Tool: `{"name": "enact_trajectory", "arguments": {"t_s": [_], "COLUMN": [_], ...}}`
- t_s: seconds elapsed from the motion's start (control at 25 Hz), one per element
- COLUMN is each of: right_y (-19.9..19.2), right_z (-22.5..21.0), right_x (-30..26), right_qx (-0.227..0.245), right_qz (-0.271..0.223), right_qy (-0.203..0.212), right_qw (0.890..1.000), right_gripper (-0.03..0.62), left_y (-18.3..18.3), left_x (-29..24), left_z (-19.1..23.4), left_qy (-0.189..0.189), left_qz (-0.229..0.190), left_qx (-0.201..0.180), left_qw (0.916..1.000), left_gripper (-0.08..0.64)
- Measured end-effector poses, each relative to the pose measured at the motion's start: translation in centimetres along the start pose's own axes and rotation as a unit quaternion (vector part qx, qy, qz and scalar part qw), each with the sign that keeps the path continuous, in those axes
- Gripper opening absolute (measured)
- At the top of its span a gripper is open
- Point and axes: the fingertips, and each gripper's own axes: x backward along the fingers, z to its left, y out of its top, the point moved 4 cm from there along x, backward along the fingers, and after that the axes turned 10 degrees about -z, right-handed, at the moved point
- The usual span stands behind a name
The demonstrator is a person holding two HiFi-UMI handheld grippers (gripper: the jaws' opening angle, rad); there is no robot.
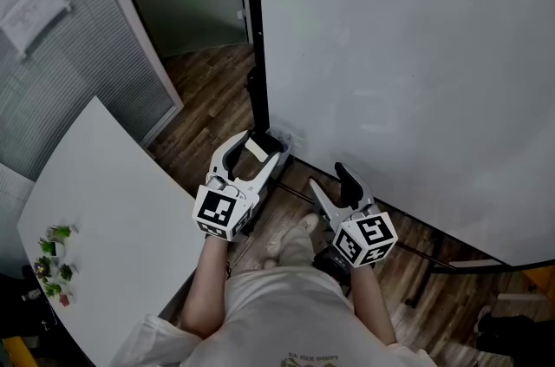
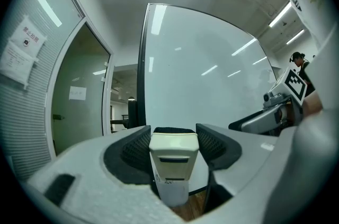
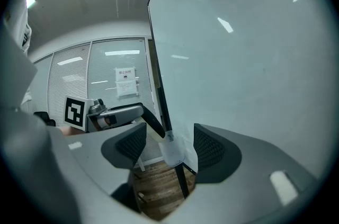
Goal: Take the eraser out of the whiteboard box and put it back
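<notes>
The left gripper [image 1: 257, 147] is clamping the cream plastic block eraser [image 2: 174, 157], which is risking snagging on the pale plastic whiteboard box [image 3: 172, 151]; the right gripper [image 1: 331, 183] is hanging open and empty.

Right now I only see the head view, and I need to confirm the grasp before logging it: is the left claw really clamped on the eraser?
Observer: Yes. In the left gripper view the left claw presses on both sides of the cream eraser, its dark felt facing away.
Operator: And the right claw?
Observer: The right gripper view shows the right claw open and empty.
Operator: Eraser clear of the box?
Observer: In the right gripper view its tip sits at the top of the translucent box on the whiteboard's edge; whether any is inside, I cannot tell.
</notes>
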Motion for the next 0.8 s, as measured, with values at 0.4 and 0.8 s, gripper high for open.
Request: {"name": "enact_trajectory", "arguments": {"t_s": [0.4,0.8], "right_y": [-0.1,-0.5], "right_z": [0.6,0.6], "right_x": [0.1,-0.2], "right_qx": [0.0,-0.006], "right_qz": [-0.002,0.002], "right_qy": [0.004,0.006], "right_qw": [1.0,1.0], "right_gripper": [0.282,0.282], "left_y": [1.1,1.5], "left_x": [1.0,1.1], "left_z": [-0.2,0.1], "left_qy": [-0.001,-0.002], "left_qz": [-0.003,-0.006], "left_qx": [-0.011,-0.01], "left_qw": [0.9999,0.9999], "left_gripper": [0.265,0.264]}}
